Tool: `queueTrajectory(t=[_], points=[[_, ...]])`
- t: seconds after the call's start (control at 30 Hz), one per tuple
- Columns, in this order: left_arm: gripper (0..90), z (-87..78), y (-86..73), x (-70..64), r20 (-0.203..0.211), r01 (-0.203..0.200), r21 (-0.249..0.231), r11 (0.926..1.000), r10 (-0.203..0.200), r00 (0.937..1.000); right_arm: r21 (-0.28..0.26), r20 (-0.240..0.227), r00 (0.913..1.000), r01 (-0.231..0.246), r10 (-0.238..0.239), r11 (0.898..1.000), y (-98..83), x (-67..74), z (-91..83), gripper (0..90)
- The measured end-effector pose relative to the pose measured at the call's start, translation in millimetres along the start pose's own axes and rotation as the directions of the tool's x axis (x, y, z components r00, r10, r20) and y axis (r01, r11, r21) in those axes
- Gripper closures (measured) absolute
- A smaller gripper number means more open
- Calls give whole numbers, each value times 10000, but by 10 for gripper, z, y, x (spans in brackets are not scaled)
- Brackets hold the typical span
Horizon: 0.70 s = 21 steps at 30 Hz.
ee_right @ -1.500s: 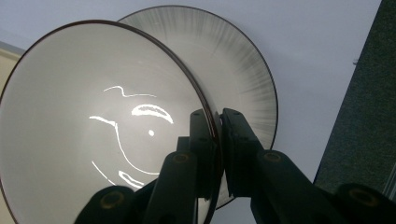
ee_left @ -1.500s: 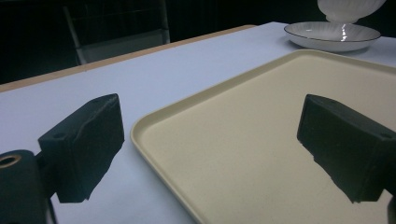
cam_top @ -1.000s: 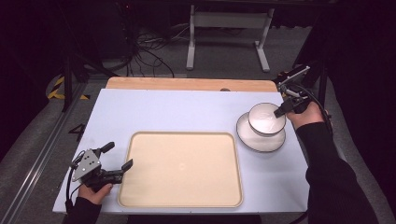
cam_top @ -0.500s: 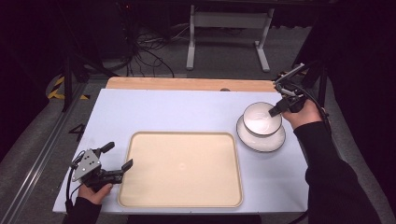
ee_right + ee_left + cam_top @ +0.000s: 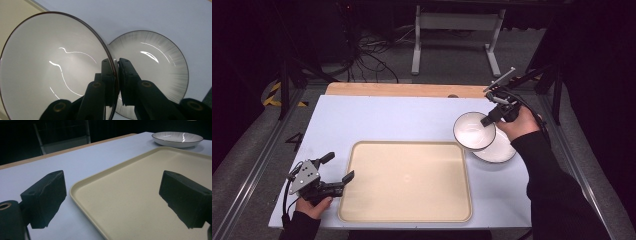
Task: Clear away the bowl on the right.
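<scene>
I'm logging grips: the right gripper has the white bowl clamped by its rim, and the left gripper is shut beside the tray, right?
Not quite. The right gripper does clamp the white bowl by its rim, but the left gripper is open: the left gripper view shows its jaws wide apart over the tray edge.

White bowl (image 5: 50, 67) rim between closed jaws, above ribbed plate (image 5: 160, 72), perhaps clear of it

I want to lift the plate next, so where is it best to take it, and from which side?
Grip the plate at its thin raised rim, one jaw inside, one outside, probably from its right, nearest the right gripper. It is shallow and lies flat, and the bowl that this gripper holds by the rim hangs over its left part.
</scene>
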State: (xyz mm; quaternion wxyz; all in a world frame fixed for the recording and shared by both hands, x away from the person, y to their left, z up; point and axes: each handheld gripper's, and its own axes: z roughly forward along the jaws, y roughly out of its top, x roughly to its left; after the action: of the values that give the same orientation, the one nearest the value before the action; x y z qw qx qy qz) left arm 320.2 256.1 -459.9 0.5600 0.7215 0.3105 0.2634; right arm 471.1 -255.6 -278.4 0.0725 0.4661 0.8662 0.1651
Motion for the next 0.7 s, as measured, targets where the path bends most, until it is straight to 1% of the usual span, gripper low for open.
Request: queueTrajectory(t=[0.03,0.1,0.23,0.27,0.3,0.37,0.47,0.5,0.53,0.6,0.63,0.7], points=[[80,0,0,0,6,2,1,10000,-2,10000,0,0,10000,0,0,10000,0,0,0,831],[81,-2,0,1,6,3,8,10000,-3,10000,-19,-130,9997,225,-226,9997,38,80,4,831],[80,0,-1,-1,4,-6,-30,10000,6,10000,-109,-308,9983,496,-499,9987,92,228,9,831],[80,0,-1,-1,11,-5,-25,10000,5,10000,-135,-365,9971,668,-672,9977,110,280,12,831],[80,0,-1,-1,11,-5,-25,10000,5,10000,-135,-365,9971,668,-672,9977,110,280,12,831],[81,0,-1,-1,12,-1,-34,10000,1,10000,-132,-467,9954,829,-834,9965,134,356,13,831],[80,-1,-1,-1,19,-6,-29,10000,6,10000,-217,-574,9925,1068,-1079,9940,165,452,16,831],[80,-1,-1,-1,21,-9,-26,10000,9,10000,-257,-675,9892,1288,-1303,9913,185,519,14,828],[80,-1,-1,-1,21,-9,-26,10000,9,10000,-257,-675,9892,1288,-1303,9913,185,519,14,828],[81,-1,-1,-2,22,-10,-26,10000,10,10000,-305,-680,9868,1455,-1472,9889,204,602,17,828],[81,-1,-1,-2,21,-11,-27,10000,11,10000,-287,-761,9838,1607,-1624,9866,220,664,18,828],[80,-1,-1,-2,23,-16,-27,10000,17,10000,-279,-818,9807,1757,-1774,9840,235,732,20,828]])
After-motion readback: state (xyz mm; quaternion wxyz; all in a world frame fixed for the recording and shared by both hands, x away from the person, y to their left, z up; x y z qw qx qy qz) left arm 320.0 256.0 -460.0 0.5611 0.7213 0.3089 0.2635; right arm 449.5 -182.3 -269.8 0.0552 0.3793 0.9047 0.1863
